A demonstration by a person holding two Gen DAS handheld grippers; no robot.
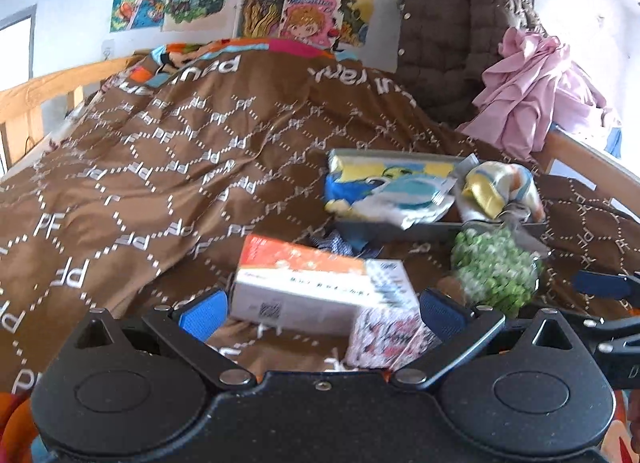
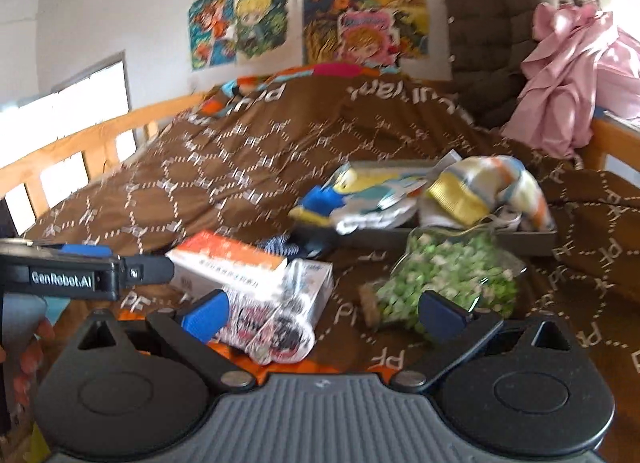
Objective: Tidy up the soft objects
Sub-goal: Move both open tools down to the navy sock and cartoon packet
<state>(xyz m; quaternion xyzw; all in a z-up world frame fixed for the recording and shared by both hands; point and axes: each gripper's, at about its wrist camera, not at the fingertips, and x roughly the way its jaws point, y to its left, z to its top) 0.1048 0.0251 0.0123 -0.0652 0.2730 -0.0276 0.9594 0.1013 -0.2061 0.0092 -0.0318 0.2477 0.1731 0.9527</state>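
Note:
On the brown bed cover lie a white and orange box (image 1: pixel 312 283) (image 2: pixel 240 267), a patterned pink-white soft packet (image 1: pixel 388 337) (image 2: pixel 276 327) and a green floral fabric bundle (image 1: pixel 496 275) (image 2: pixel 448 279). Behind them a grey tray (image 1: pixel 440 229) (image 2: pixel 520 241) holds a yellow-blue cloth (image 1: pixel 384 187) (image 2: pixel 360 195) and a striped pastel cloth (image 1: pixel 500 191) (image 2: pixel 492 187). My left gripper (image 1: pixel 322 311) stands open around the box and packet, touching neither. My right gripper (image 2: pixel 324 311) is open too, with the packet near its left finger and the green bundle by its right.
A small blue checked cloth (image 1: pixel 340 243) (image 2: pixel 288 245) lies in front of the tray. A brown quilted jacket (image 1: pixel 452 35) and a pink garment (image 1: pixel 532 95) hang on the wooden bed rail (image 1: pixel 580 151) at right. The brown cover (image 1: pixel 160 167) stretches to the left.

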